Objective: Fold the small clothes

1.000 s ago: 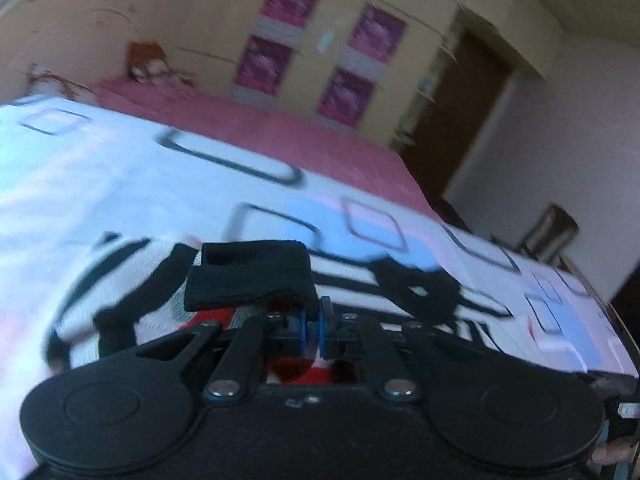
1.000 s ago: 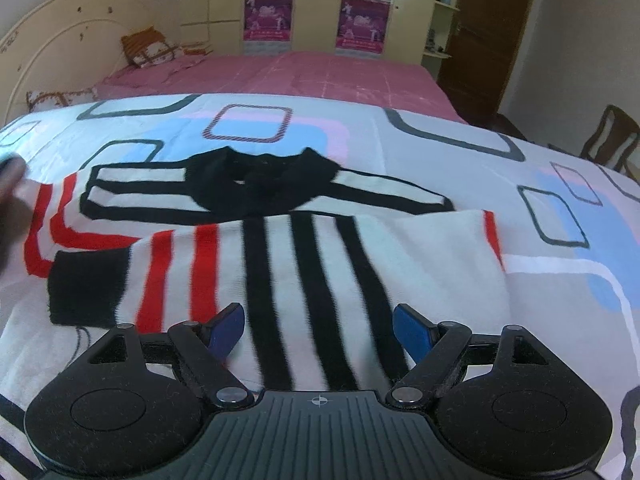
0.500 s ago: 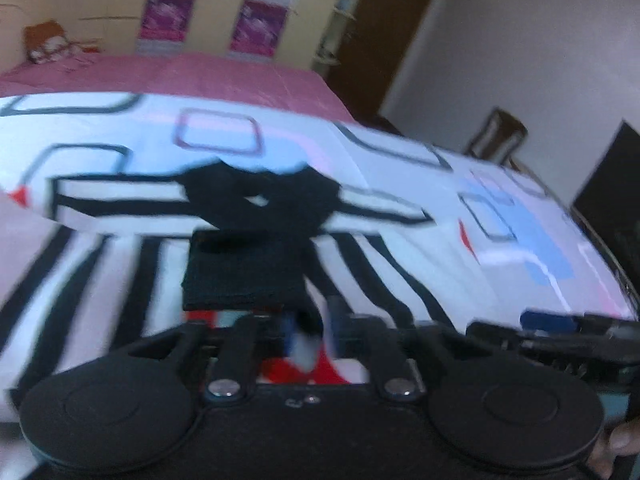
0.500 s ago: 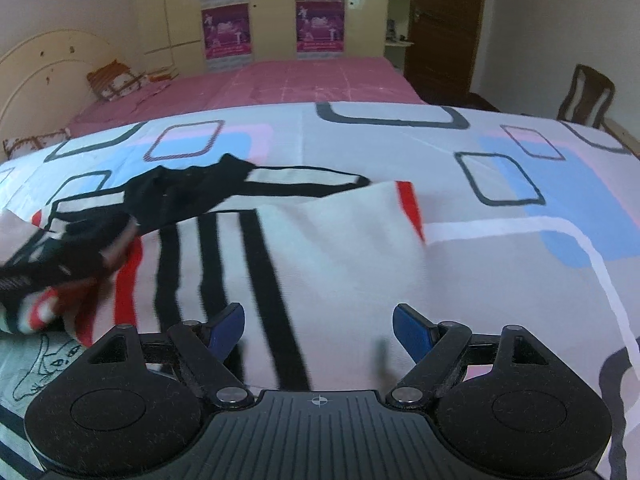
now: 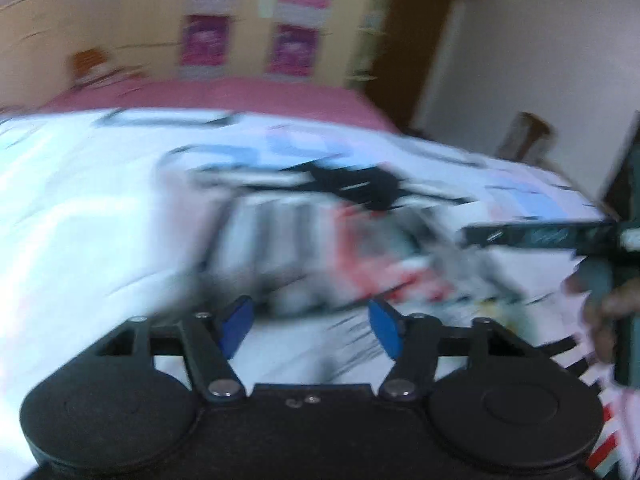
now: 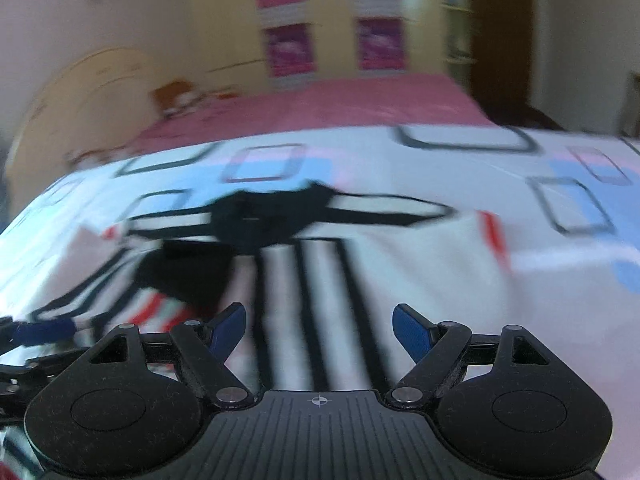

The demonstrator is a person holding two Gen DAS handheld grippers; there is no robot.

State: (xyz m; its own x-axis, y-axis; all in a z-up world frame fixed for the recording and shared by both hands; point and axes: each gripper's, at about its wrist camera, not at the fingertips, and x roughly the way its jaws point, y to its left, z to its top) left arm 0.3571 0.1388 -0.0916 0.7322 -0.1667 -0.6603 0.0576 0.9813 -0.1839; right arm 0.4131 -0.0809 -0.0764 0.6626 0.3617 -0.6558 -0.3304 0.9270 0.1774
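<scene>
A small white sweater (image 6: 320, 280) with black and red stripes and a black collar (image 6: 272, 216) lies flat on the patterned bed sheet (image 6: 560, 280). Its left sleeve, ending in a black cuff (image 6: 184, 268), lies folded across the body. My left gripper (image 5: 311, 328) hovers just short of the blurred sweater (image 5: 300, 232); its jaws are opening and nothing is between them. My right gripper (image 6: 320, 328) stands open over the sweater's lower body, holding nothing. Each gripper shows at the edge of the other's view: the left gripper (image 6: 40, 332), the right gripper (image 5: 540, 236).
A hand (image 5: 608, 312) holds the right gripper's handle. Beyond the sheet are a pink bedspread (image 6: 340, 108), a curved headboard (image 6: 80, 92), a wardrobe with purple posters (image 6: 288, 48), a dark door (image 6: 500, 40) and a wooden chair (image 5: 524, 136).
My left gripper carried the black cuff rightwards over the sweater, then opened and let it go. The sleeve now lies across the body. The right gripper stayed open.
</scene>
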